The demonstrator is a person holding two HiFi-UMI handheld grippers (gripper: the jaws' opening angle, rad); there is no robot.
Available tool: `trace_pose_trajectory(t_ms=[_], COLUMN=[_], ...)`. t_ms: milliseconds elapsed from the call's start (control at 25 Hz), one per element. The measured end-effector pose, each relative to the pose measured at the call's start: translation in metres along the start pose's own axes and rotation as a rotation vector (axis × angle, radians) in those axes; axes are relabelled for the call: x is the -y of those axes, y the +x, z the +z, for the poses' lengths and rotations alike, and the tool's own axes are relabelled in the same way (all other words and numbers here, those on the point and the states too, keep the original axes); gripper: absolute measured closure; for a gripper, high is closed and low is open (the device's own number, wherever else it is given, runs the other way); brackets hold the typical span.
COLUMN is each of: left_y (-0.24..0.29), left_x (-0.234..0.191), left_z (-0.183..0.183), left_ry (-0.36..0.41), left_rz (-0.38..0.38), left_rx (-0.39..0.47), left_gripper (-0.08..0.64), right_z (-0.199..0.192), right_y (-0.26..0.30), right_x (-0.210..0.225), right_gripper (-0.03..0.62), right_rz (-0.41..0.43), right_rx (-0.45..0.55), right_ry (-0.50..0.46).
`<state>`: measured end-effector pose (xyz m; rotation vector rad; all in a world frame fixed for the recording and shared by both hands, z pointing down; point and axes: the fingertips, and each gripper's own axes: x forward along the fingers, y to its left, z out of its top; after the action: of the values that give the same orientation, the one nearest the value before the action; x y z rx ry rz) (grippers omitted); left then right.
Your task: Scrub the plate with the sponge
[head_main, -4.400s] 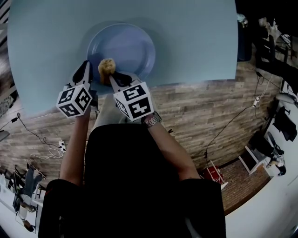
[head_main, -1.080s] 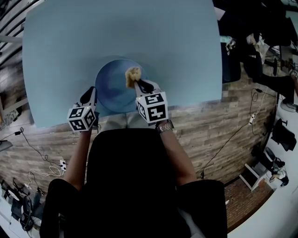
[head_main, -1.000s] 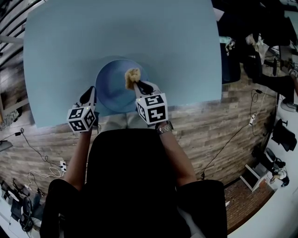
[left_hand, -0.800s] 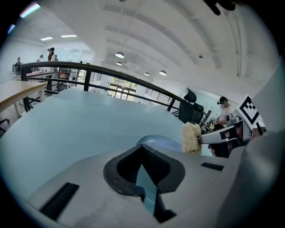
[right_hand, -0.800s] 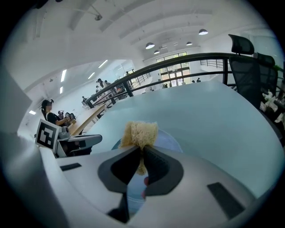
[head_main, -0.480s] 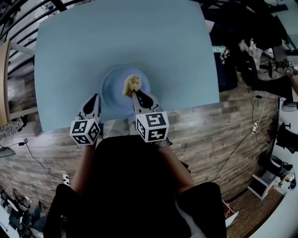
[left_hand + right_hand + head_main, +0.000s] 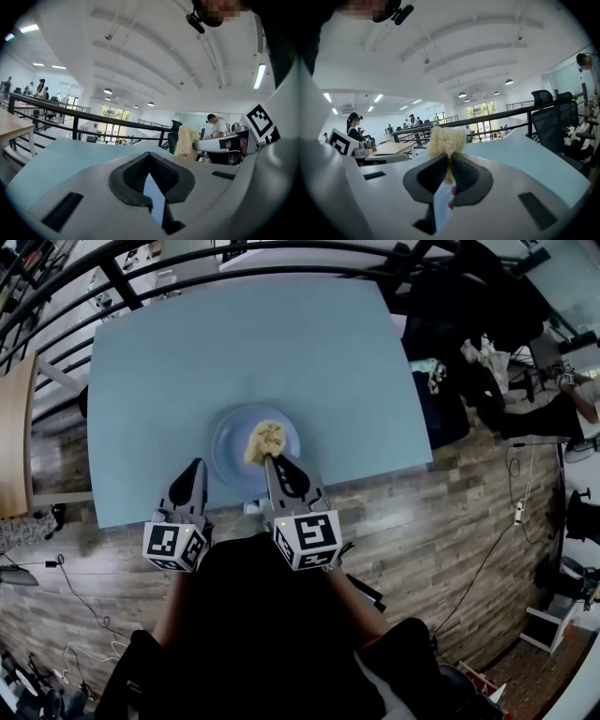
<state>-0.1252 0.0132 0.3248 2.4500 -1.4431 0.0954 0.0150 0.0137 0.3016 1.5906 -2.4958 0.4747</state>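
Yellow sponge (image 7: 265,441) over blue plate (image 7: 228,448)

Light-blue rectangular desk (image 7: 234,343), flat matte top, standing on a wood-plank floor (image 7: 450,512). One item directly on it: a round blue plate (image 7: 228,448), lying flat close to the desk's near edge, roughly mid-width. Plate is fully on the top with no overhang, well apart from the far edge and both side edges.

Open-plan office — swivel chairs (image 7: 551,119), wooden desks (image 7: 393,148), strip lights (image 7: 258,76), mezzanine railing (image 7: 501,116).
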Motion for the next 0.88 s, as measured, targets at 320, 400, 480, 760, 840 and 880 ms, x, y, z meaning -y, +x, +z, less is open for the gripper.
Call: trace_pose_trajectory(t_ms=[320,400,480,760,840,880], left_y=[-0.019,-0.025,-0.030,-0.030,-0.025,-0.022], left_x=[0.023,0.025,0.025,0.029,0.035,0.039], left_z=[0.038,0.050,0.064,0.102,0.099,0.096], left_ry=[0.068,0.095,0.118,0.149,0.158,0.161], left_rz=[0.002,0.009,0.024,0.054,0.046,0.036], left_rx=[0.098,0.119,0.149,0.236,0.229,0.222], left_gripper=[0.558,0.558,0.558,0.558,0.558,0.558], right_z=[0.041,0.048,0.056,0.081,0.084,0.085], right_y=[-0.025,-0.031,-0.035,-0.043,-0.044,-0.045], right_x=[-0.012,-0.012,-0.011,-0.005,-0.006,-0.006], right_gripper=[0.561,0.561,0.561,0.561,0.561,0.561], right_rz=[0.020,0.019,0.020,0.038,0.051,0.055], right_rx=[0.115,0.136,0.158,0.224,0.230,0.230], right_ry=[0.011,0.008,0.003,0.001,-0.009,-0.013])
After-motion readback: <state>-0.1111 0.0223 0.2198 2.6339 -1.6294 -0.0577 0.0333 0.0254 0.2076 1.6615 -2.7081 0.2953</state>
